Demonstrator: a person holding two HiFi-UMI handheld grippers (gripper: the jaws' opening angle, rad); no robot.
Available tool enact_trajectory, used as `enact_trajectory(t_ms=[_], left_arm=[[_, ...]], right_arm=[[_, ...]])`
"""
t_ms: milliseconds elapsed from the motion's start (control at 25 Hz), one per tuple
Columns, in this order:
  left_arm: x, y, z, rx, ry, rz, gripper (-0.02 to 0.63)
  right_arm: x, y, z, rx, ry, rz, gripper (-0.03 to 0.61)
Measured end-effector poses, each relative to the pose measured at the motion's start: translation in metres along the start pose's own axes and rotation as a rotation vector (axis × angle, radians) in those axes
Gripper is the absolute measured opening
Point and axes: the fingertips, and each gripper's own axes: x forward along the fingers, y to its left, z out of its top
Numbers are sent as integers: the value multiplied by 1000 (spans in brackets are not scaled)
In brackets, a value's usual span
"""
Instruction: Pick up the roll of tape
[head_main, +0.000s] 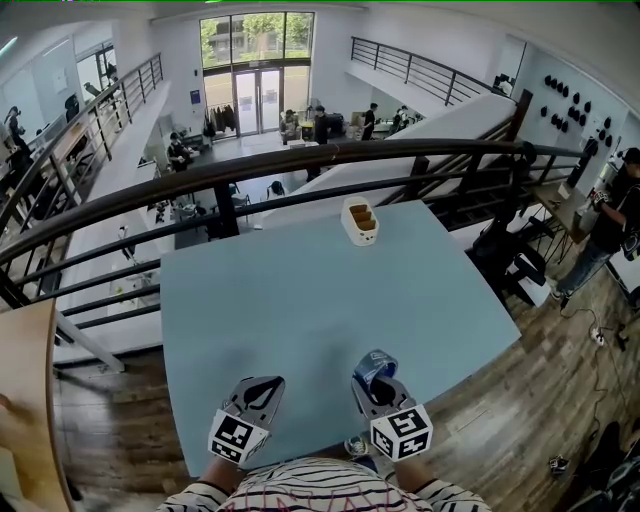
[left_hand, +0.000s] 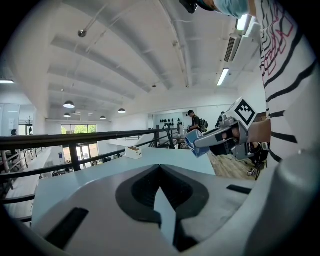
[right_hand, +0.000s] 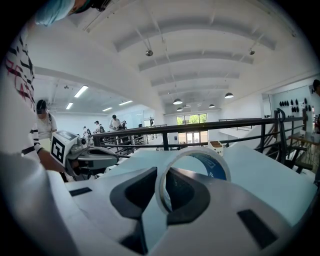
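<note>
The roll of tape (right_hand: 200, 167), blue with a white inner ring, stands upright between the jaws of my right gripper (right_hand: 162, 200), which is shut on it. In the head view the roll of tape (head_main: 374, 366) pokes out ahead of the right gripper (head_main: 378, 385), held above the near edge of the pale blue table (head_main: 300, 300). My left gripper (head_main: 258, 392) hovers beside it to the left, shut with nothing in its jaws. From the left gripper view the left gripper (left_hand: 160, 197) shows closed jaws, and the right gripper (left_hand: 212, 141) with the roll of tape (left_hand: 192, 141) is off to the right.
A small white box (head_main: 360, 222) with brown contents sits at the table's far edge, just before a dark railing (head_main: 300, 165). Beyond the rail the floor drops to a lower level. A wooden floor (head_main: 520, 380) lies to the right, where a person (head_main: 610, 220) stands.
</note>
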Motion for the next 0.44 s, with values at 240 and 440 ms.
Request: enact_trajectory(t_ms=[240,440], left_arm=[[-2,0,1,3,0,5,25],[-2,-1,0,-1,8,9,25]], right_arm=[[1,2,3,-13,-1,8,69],[4,2,4,-18,-2,18,69]])
